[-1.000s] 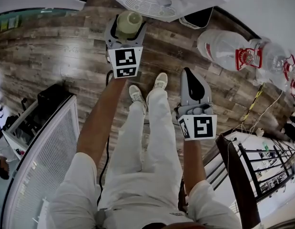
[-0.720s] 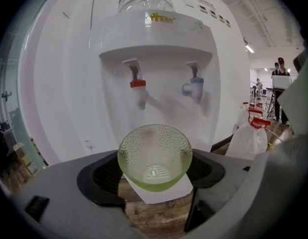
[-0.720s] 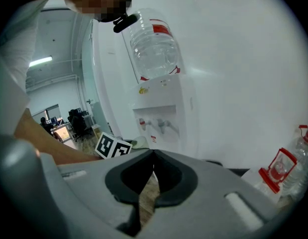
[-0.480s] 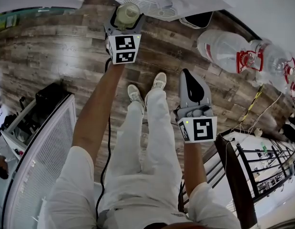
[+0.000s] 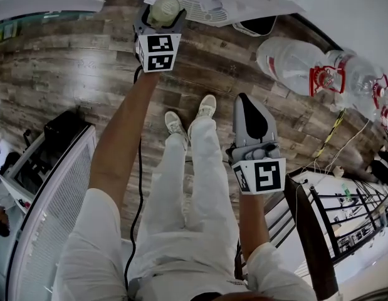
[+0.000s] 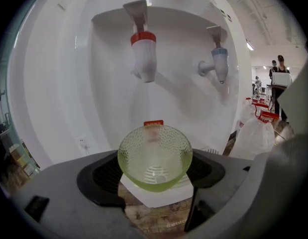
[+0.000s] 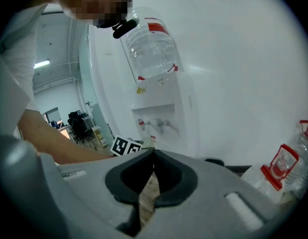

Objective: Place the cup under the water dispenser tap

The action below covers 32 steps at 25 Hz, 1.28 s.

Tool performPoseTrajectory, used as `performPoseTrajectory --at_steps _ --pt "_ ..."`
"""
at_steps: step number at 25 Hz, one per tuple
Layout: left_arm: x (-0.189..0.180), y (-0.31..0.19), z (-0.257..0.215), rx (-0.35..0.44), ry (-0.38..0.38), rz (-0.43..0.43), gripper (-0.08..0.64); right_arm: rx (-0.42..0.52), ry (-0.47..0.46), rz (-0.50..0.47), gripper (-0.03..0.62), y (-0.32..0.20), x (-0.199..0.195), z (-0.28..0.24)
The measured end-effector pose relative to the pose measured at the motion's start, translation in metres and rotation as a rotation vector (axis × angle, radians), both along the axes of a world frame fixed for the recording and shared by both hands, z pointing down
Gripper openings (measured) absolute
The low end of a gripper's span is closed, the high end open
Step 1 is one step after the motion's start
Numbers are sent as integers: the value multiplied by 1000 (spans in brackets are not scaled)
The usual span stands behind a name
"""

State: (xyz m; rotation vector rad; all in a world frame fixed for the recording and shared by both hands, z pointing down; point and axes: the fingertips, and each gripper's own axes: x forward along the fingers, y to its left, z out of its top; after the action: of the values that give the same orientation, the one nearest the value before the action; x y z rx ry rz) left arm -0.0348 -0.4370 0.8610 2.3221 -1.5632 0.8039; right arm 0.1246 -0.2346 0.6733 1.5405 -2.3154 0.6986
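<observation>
A pale green dimpled glass cup (image 6: 154, 156) sits upright between the jaws of my left gripper (image 6: 154, 172), which is shut on its sides. It hangs in front of the white water dispenser (image 6: 89, 88), below and slightly right of the red tap (image 6: 143, 51); the blue tap (image 6: 218, 63) is further right. In the head view the cup (image 5: 163, 9) and left gripper (image 5: 161, 25) are at the dispenser's drip tray (image 5: 200, 6). My right gripper (image 5: 253, 115) hangs back over the wooden floor, its jaws shut and empty (image 7: 153, 156).
Two large water bottles (image 5: 294, 61) (image 5: 364, 74) lie on the floor at the right. A black box (image 5: 65, 130) and a white grilled unit (image 5: 49, 199) stand at the left, a dark metal frame (image 5: 316, 231) at the lower right. The person's legs are in the middle.
My left gripper has carried the cup forward and down towards the dispenser's tray. The right gripper has stayed where it was.
</observation>
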Motion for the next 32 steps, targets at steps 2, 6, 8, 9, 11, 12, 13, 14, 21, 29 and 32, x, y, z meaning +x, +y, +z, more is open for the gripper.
performPoseTrajectory --at_steps 2,6,8,9,11,12,13,14,21,29,32 --pt "-1 -3 6 -11 1 -6 374 0 -1 -5 -2 -1 -2 0" --pt "3 -9 13 -18 -1 -5 374 -1 2 -17 -2 -3 -2 4" --pt "3 -11 15 -17 0 -11 376 1 8 -23 -2 -5 -1 5" --pt "3 -12 16 -21 4 -15 377 2 12 -28 -2 -5 -1 6" --pt "4 -14 16 -34 23 -15 377 5 15 -36 -2 -5 -1 5" --pt "5 -15 16 -42 32 -13 379 5 15 -37 0 -4 0 5" --pt "5 -15 16 -51 36 -11 380 4 14 -37 -2 -4 0 4" --pt "5 -14 17 -61 34 -9 382 4 13 -39 0 -3 -1 3" --pt "7 -8 7 -96 31 7 425 29 -3 -80 0 1 -9 -9" --pt "2 7 -26 -71 44 -10 425 42 -2 -76 -2 8 -12 -23" --pt "4 17 -46 -62 62 -3 425 52 0 -78 -2 13 -12 -36"
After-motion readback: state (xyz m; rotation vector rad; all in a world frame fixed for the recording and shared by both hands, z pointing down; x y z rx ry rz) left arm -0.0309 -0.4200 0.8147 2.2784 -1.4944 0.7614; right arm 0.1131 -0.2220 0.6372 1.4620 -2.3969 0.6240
